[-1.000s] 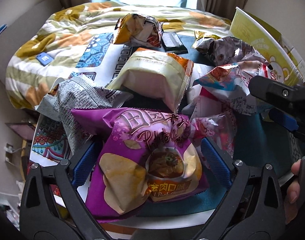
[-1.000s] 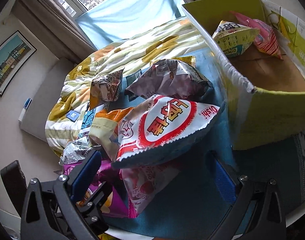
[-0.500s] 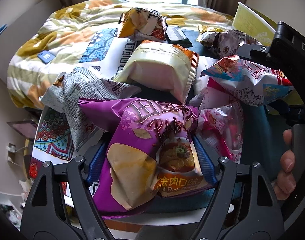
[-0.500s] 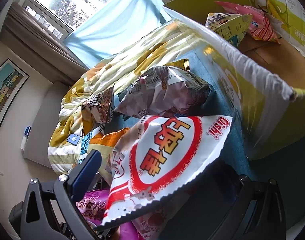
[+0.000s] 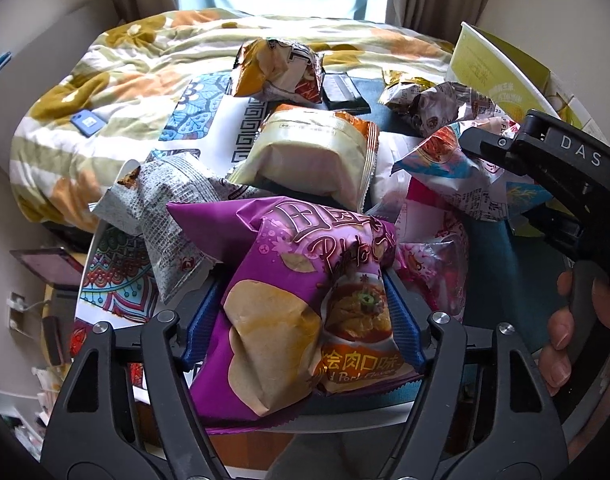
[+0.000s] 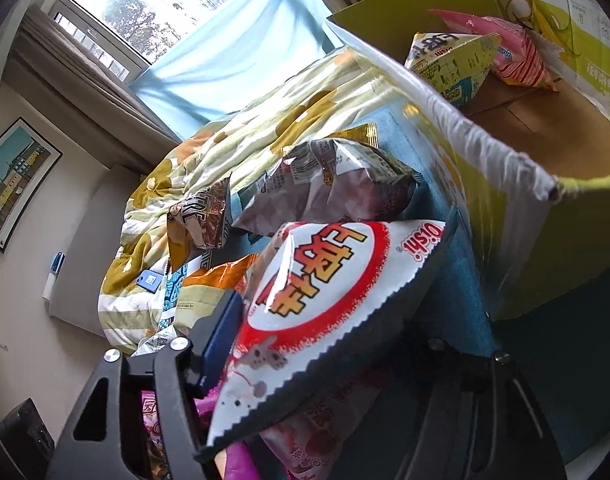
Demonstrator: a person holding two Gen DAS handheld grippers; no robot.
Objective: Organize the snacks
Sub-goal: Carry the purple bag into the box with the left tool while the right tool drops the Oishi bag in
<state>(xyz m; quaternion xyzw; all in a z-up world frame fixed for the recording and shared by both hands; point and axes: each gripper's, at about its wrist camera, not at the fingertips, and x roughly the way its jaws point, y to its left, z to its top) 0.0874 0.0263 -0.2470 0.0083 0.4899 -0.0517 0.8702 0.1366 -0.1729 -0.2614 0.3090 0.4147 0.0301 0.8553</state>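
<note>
A purple potato-chip bag (image 5: pixel 305 304) lies at the near edge of the snack pile. My left gripper (image 5: pixel 301 292) has its blue pads on both sides of it, jaws closing and denting the bag. In the right wrist view a white and red snack bag (image 6: pixel 325 280) fills the jaws of my right gripper (image 6: pixel 337 280), which are closing too. One blue pad (image 6: pixel 221 328) presses the bag's left side; the other finger is hidden behind the bag. A yellow-green cardboard box (image 6: pixel 565 220) stands just right of it, with a yellow bag (image 6: pixel 449 64) and a pink bag (image 6: pixel 517 52) inside.
More bags crowd the teal-covered table (image 5: pixel 501 264): a cream and orange one (image 5: pixel 313 156), a grey one (image 5: pixel 173 216), a pink one (image 5: pixel 437 264), a silver-brown one (image 6: pixel 337 184). A hand (image 5: pixel 565 340) holds the right tool at the right. A quilted bed (image 5: pixel 105 92) lies beyond.
Both grippers' jaws have narrowed onto their bags. The purple bag is squeezed narrower. The right gripper has rolled and the white and red bag now tilts up toward the box.
</note>
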